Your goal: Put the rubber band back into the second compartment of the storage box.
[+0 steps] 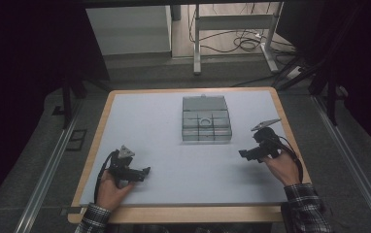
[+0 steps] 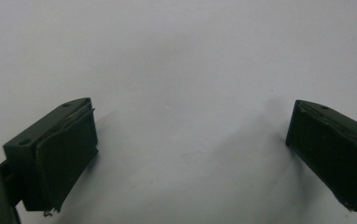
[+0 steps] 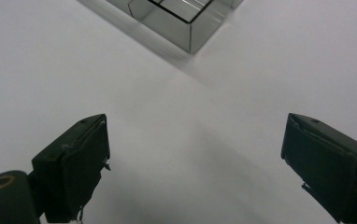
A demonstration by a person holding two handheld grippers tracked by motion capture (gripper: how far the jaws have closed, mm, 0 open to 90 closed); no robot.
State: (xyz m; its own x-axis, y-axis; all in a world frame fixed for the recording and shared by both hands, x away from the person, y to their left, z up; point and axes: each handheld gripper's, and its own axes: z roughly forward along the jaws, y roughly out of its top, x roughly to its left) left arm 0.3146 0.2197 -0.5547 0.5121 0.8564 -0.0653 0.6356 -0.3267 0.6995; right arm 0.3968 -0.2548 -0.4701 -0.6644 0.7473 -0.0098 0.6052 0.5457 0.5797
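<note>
Flanking an unlabelled clear divided box (image 1: 206, 119), left tongs (image 1: 146, 171) and right tongs (image 1: 242, 154) gape wide, empty.

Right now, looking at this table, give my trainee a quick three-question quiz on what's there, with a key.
1. True or false: the left gripper holds something between its jaws.
2. Which gripper is nearer the box? A) left B) right
3. What shape is the item in the box's middle compartment?

Key
1. False: the jaws stand wide apart over the bare mat.
2. B: the box corner shows in the right gripper view.
3. A ring, as far as the high view shows.
</note>
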